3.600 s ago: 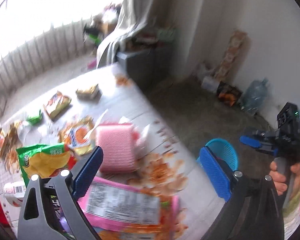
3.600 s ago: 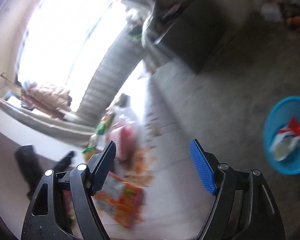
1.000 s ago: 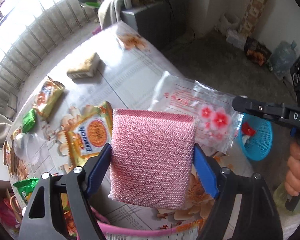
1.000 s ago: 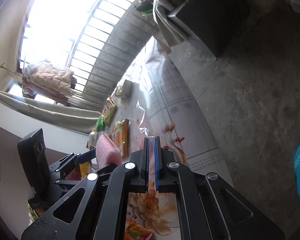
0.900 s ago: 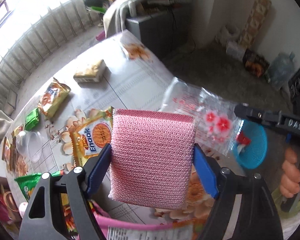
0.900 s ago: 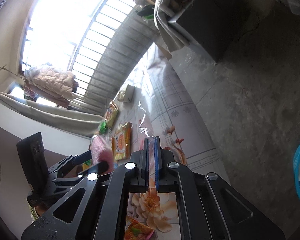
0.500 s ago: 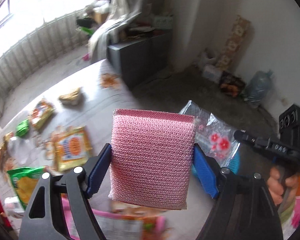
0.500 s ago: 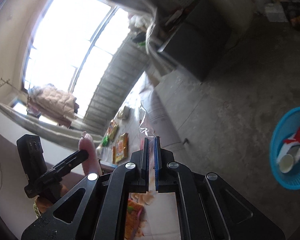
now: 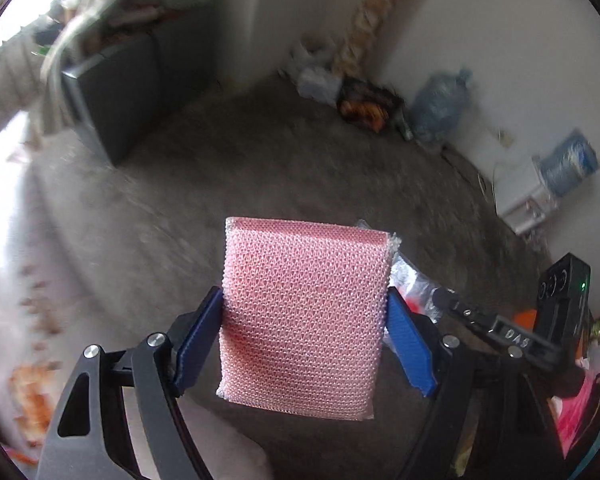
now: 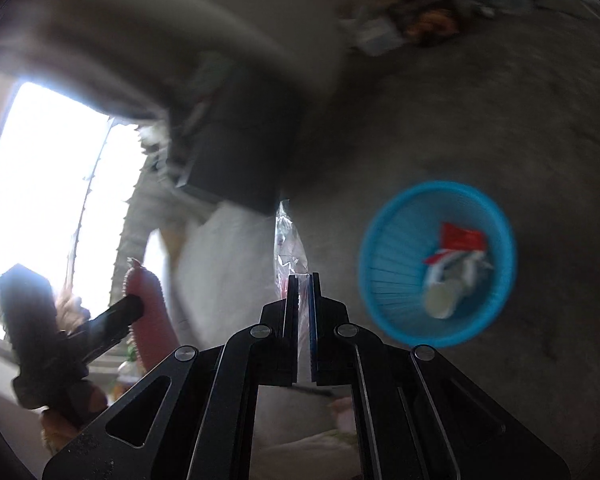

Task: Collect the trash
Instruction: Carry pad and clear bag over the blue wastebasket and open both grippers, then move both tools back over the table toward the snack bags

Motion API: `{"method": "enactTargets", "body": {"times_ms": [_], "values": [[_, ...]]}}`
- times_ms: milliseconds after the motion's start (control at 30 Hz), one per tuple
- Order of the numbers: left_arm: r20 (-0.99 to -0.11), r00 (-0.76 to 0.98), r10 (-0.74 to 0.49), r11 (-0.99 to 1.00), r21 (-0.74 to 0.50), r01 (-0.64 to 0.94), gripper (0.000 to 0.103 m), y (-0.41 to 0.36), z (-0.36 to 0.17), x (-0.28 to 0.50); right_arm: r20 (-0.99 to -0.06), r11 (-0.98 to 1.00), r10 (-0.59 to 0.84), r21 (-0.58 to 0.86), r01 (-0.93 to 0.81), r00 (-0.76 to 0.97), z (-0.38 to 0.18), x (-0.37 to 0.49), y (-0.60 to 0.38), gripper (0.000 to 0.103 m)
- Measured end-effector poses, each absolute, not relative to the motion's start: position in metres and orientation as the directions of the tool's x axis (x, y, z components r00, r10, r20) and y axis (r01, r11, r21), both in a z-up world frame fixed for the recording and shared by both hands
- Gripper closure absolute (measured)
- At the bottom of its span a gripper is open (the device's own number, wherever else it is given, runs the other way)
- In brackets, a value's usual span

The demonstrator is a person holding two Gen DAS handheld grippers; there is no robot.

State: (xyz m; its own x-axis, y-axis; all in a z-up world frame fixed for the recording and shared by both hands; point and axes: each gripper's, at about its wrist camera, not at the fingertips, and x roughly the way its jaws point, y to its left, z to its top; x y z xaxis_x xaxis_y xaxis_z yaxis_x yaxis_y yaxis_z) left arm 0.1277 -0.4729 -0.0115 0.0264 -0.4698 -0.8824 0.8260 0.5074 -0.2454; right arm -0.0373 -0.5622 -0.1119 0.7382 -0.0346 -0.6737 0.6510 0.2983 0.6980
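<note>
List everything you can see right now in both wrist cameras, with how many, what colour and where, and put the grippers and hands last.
sponge: one, pink, clamped between the left gripper's pads.
plastic bag: one, clear with red print, pinched in the right gripper.
basket: one, blue, on the floor, right of the right gripper.
trash in basket: a few pieces, red and white; exact count unclear.
cabinet: one, dark grey, by the far wall.
water jugs: two, bluish, along the wall.
floor: grey.
left gripper: black, blue pads, shut on the sponge.
right gripper: black, shut on the bag.
</note>
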Motion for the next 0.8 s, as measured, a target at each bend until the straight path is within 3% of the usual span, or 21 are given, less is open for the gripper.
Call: {"method": "enactTargets", "body": {"times_ms": [167, 300, 367, 400, 567, 800], "values": [[-0.901, -0.048, -0.431, 0.497, -0.281, 0.821, 0.024, -0.528, -0.074, 0.117, -0.706, 0.163, -0.06, 0.69, 0.705, 0.705, -0.175, -0.052, -0.582, 0.099], [-0.918, -0.041, -0.395, 0.509, -0.256, 0.822, 0.014, -0.555, -0.118, 0.115, -0.747, 0.064, -0.098, 0.654, 0.753, 0.657, -0.224, -0.058, -0.59, 0.091], [-0.925, -0.036, -0.378, 0.536, -0.25, 0.806, 0.013, -0.559, -0.133, 0.118, -0.781, 0.012, -0.092, 0.619, 0.785, 0.617, -0.25, -0.062, -0.593, 0.067], [-0.927, -0.034, -0.373, 0.555, -0.252, 0.792, 0.013, -0.558, -0.138, 0.119, -0.8, -0.027, -0.081, 0.598, 0.801, 0.594, -0.263, -0.065, -0.592, 0.062], [-0.917, -0.03, -0.399, 0.592, -0.282, 0.755, 0.012, -0.543, -0.13, 0.131, -0.808, -0.031, -0.074, 0.588, 0.809, 0.584, -0.269, -0.081, -0.579, 0.057], [-0.873, 0.026, -0.487, 0.566, -0.293, 0.77, 0.012, -0.511, -0.065, 0.126, -0.8, 0.074, -0.111, 0.585, 0.807, 0.59, -0.232, -0.094, -0.567, 0.055]]}}
